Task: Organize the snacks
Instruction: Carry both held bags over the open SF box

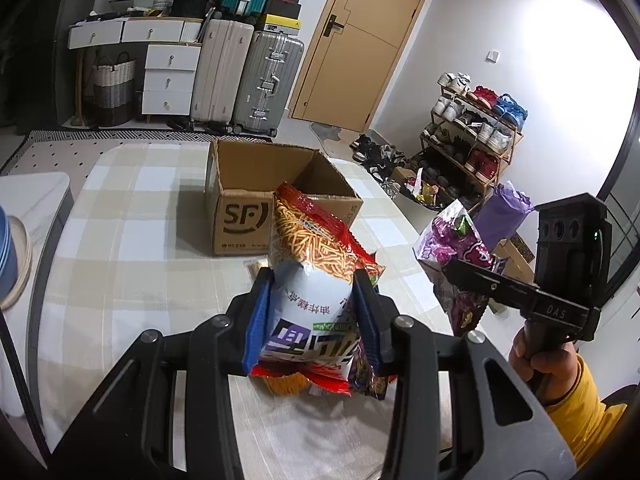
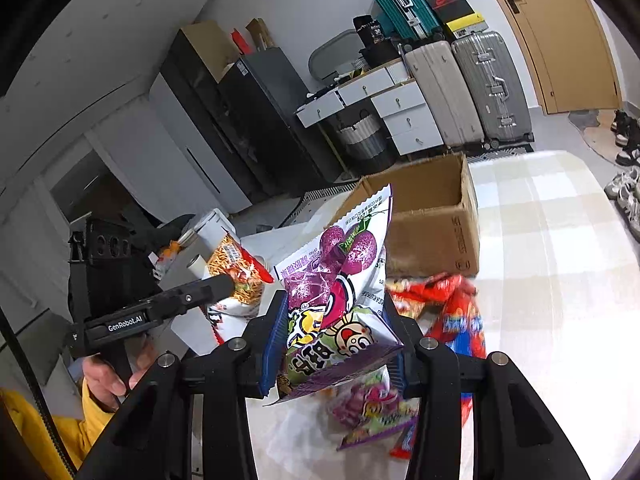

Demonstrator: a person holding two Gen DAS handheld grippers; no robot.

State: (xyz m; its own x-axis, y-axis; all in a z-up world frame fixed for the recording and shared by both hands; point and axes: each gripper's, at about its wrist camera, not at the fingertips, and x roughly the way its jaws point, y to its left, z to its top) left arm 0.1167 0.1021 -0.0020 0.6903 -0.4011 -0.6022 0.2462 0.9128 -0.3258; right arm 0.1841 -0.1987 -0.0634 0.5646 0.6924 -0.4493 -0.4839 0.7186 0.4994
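On the checked worktop (image 1: 132, 240), an open cardboard box (image 1: 256, 184) is seen standing near the far edge, its flaps up. Between the blue pads of the left claw (image 1: 312, 312), a red and white bag of stick snacks (image 1: 312, 248) is pinched at its lower half and held off the cloth, short of the box. More packets (image 1: 320, 384) are seen lying on the cloth directly beneath it.

From the left wrist view, the right claw (image 1: 452, 270) is shown from the side, gripped by a hand (image 1: 536, 360) in a yellow sleeve (image 1: 576, 408), with a purple snack bag (image 1: 456, 236) hanging from its tip. A shoe rack (image 1: 468, 140) and a door (image 1: 360, 40) are shown only properly here.

From the right wrist view, the same purple bag (image 2: 340, 292) is seen pressed between the right claw's pads (image 2: 276, 328), held upright in front of the box (image 2: 432, 216). Loose purple packets (image 2: 372, 408) and red packets (image 2: 452, 304) are seen on the cloth below and to the right, close to the box; these red ones are not seen from the other wrist. The left claw (image 2: 224, 282) appears at the left with its stick snack bag (image 2: 236, 272). A dark cabinet (image 2: 240, 120) is revealed only in this view. Suitcases (image 2: 468, 88) and white drawers (image 2: 400, 112) are visible in both.
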